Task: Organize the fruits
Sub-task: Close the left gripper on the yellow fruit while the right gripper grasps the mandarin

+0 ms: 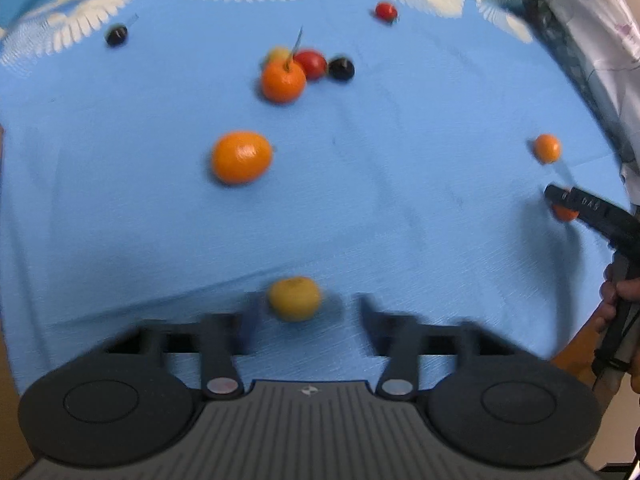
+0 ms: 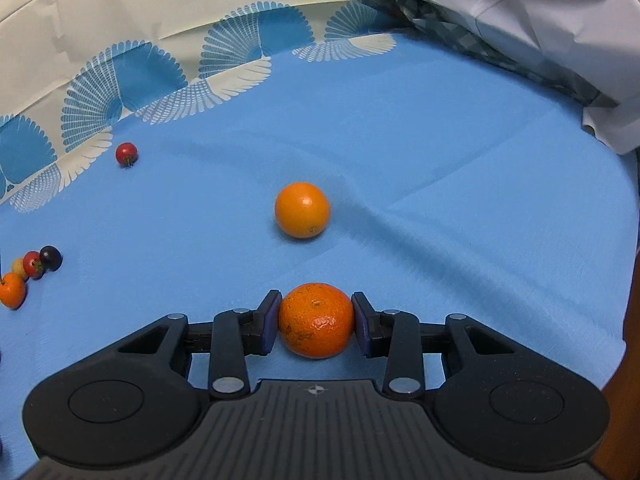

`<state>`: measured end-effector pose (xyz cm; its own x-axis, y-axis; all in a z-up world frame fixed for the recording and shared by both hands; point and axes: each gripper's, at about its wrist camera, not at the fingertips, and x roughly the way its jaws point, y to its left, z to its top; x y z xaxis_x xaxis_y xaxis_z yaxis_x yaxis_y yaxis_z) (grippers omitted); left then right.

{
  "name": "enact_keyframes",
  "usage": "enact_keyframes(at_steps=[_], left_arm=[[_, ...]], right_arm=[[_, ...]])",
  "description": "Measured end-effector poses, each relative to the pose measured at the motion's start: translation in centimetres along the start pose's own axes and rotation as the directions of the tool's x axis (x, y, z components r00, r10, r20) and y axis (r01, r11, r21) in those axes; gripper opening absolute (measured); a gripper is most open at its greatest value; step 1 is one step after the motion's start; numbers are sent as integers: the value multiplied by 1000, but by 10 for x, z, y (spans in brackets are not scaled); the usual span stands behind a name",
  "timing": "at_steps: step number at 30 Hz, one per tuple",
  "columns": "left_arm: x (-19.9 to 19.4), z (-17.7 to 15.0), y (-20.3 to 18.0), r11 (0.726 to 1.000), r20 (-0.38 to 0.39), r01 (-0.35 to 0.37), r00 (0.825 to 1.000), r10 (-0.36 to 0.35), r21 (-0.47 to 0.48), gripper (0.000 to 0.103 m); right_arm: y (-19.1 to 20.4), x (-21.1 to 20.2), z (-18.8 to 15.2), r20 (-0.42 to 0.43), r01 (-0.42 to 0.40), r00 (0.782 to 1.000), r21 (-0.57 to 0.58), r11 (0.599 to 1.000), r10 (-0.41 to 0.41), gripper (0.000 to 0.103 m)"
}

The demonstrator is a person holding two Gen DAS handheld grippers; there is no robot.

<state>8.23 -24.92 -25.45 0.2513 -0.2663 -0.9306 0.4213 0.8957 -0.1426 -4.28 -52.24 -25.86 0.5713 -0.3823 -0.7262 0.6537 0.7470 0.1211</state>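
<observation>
In the left wrist view my left gripper (image 1: 306, 312) is open, with a yellowish fruit (image 1: 295, 298) lying between its fingers on the blue cloth (image 1: 400, 180); the frame is blurred. Ahead lie an orange (image 1: 241, 156), an orange with a stem (image 1: 283, 80), a red fruit (image 1: 311, 63) and a dark fruit (image 1: 341, 68). In the right wrist view my right gripper (image 2: 316, 320) is shut on a mandarin (image 2: 316, 321). A smooth orange (image 2: 302, 210) lies ahead of it. The right gripper also shows in the left wrist view (image 1: 560, 200), at the right edge.
A small red fruit (image 2: 126, 154) lies near the patterned cloth border (image 2: 160, 92). A cluster of small fruits (image 2: 32, 268) sits at the left. A dark fruit (image 1: 116, 35) lies far left. White crumpled cloth (image 2: 540, 32) bounds the far right. The table edge (image 2: 630, 320) is close on the right.
</observation>
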Motion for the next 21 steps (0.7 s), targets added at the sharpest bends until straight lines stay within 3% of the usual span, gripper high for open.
enact_keyframes(at_steps=[6, 12, 16, 21], left_arm=[[-21, -5, -2, 1000, 63, 1, 998, -1, -2, 31], [-80, -24, -1, 999, 143, 44, 989, -44, 2, 31], [-141, -44, 2, 999, 227, 31, 973, -35, 21, 31], [-209, -73, 21, 1000, 294, -2, 956, 5, -9, 31]], right_arm=[[10, -11, 2, 18, -38, 999, -36, 999, 39, 39], [41, -80, -3, 97, -162, 981, -82, 983, 170, 39], [73, -144, -14, 125, -283, 944, -162, 945, 304, 39], [126, -229, -39, 103, -457, 863, -258, 851, 494, 39]])
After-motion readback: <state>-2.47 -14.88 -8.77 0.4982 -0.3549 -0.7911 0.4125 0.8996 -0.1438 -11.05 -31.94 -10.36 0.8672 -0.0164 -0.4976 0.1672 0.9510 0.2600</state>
